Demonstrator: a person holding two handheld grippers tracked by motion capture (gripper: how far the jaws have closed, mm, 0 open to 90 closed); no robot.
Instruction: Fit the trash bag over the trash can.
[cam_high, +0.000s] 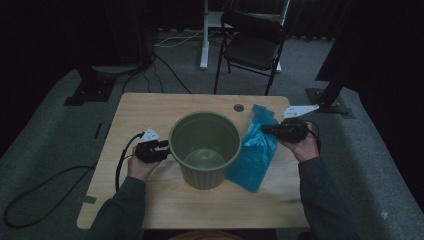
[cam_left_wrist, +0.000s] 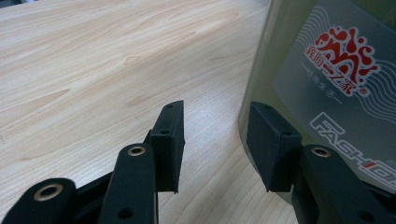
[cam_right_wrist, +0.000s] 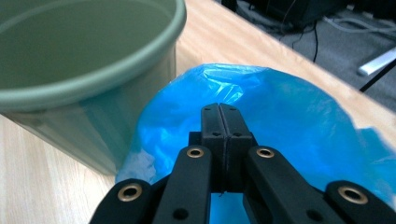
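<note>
Scene: table (cam_high: 150, 107) of pale wood at the centre of the high view, with your forearms coming in from the bottom edge, one either side of the work.

Bin: a green plastic bin (cam_high: 205, 148) stands upright at mid-frame, mouth up, so you look down into it.

Bag: a blue plastic bag (cam_high: 256, 152) lies just right of the bin in the high view, running from upper right down toward the lower middle, its lower part resting on the table against the bin's side.

Your right gripper: your right gripper (cam_high: 266, 129) sits at centre right of the high view with its jaws fully shut; in the right gripper view they meet at mid-frame with the blue film gathered round them, so you have the bag pinched at its upper end. The bin's rim takes the upper left of that view.

Your left gripper: your left gripper (cam_high: 166, 149) is at centre left of the high view, hard against the bin's left wall. In the left gripper view your jaws stand well apart and hold nothing; one pad is over bare wood, the other lies against or just beside the wall near a printed label (cam_left_wrist: 343, 77), and you cannot tell whether it touches.

Background: a dark folding chair (cam_high: 252, 42) stands at top centre.
</note>
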